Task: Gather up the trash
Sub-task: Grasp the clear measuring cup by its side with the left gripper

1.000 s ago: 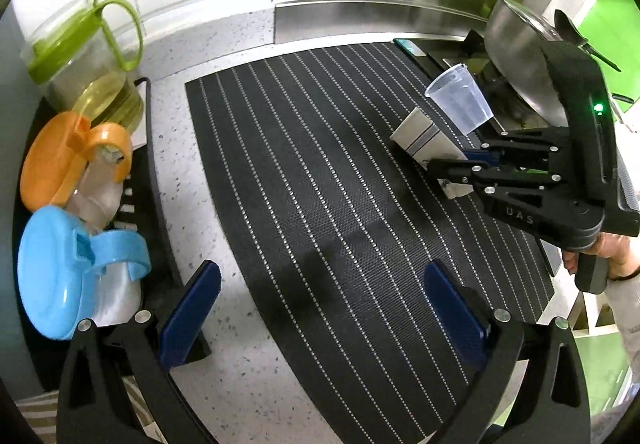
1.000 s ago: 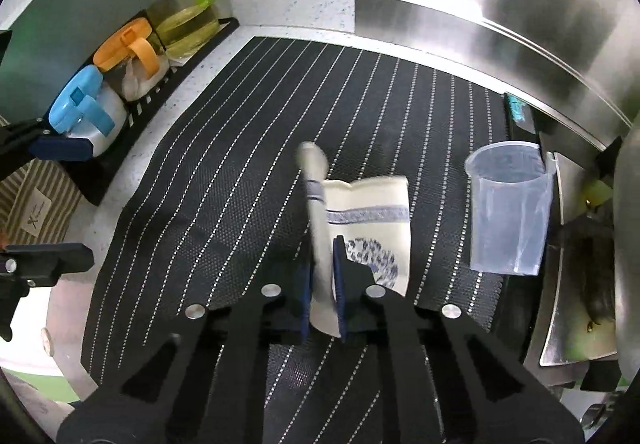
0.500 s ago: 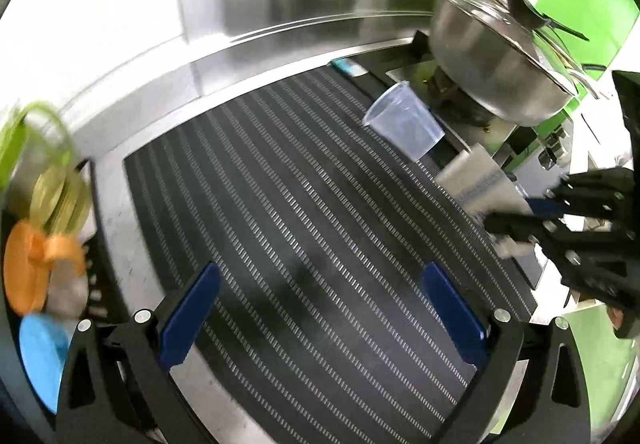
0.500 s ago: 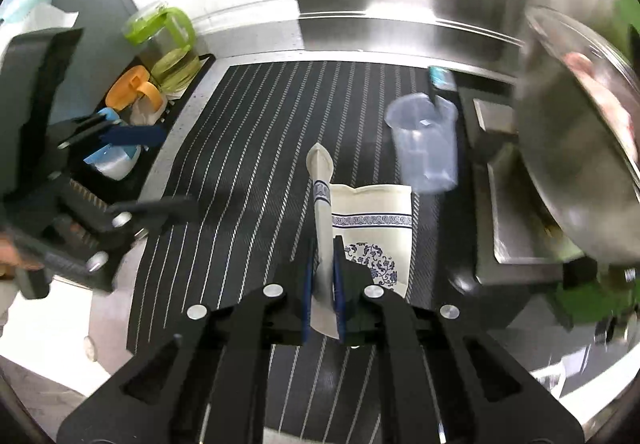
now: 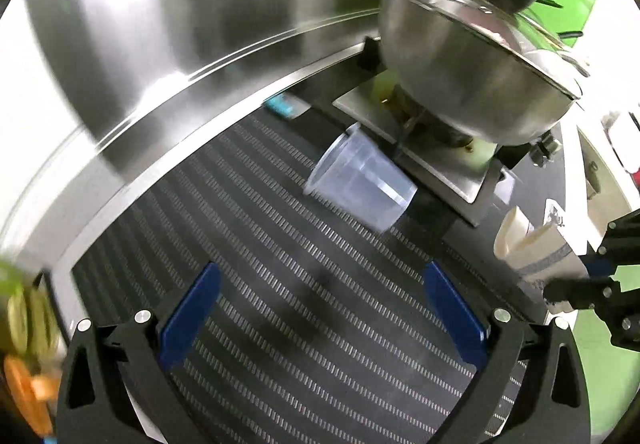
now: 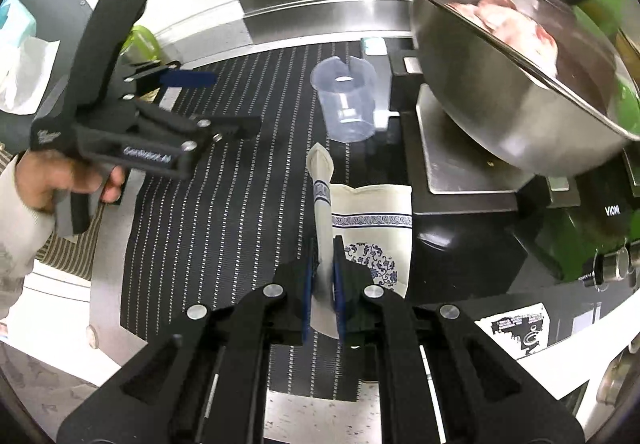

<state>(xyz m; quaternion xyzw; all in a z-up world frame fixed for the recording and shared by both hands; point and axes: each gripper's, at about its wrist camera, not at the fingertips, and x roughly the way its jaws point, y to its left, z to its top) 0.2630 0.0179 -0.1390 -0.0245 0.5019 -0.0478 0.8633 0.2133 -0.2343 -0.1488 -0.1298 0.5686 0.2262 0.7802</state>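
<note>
My right gripper (image 6: 322, 284) is shut on a crushed white paper cup (image 6: 372, 220) with blue patterns and holds it above the striped black mat (image 6: 208, 212). The paper cup also shows at the right edge of the left wrist view (image 5: 536, 248). A clear plastic cup (image 5: 360, 184) stands on the mat beside the stove, ahead of my left gripper (image 5: 320, 308), which is open and empty. The plastic cup also shows in the right wrist view (image 6: 346, 100), with my left gripper (image 6: 224, 100) to its left.
A large steel pot with a glass lid (image 5: 480, 76) sits on a burner plate (image 5: 432, 160) at the right. A steel backsplash (image 5: 160, 24) runs behind. Coloured lidded containers (image 5: 24, 380) are at the far left. A small teal item (image 5: 284, 106) lies by the wall.
My left gripper has swung right, towards the plastic cup and the pot. My right gripper has lifted the paper cup and pulled it back towards the counter's front edge.
</note>
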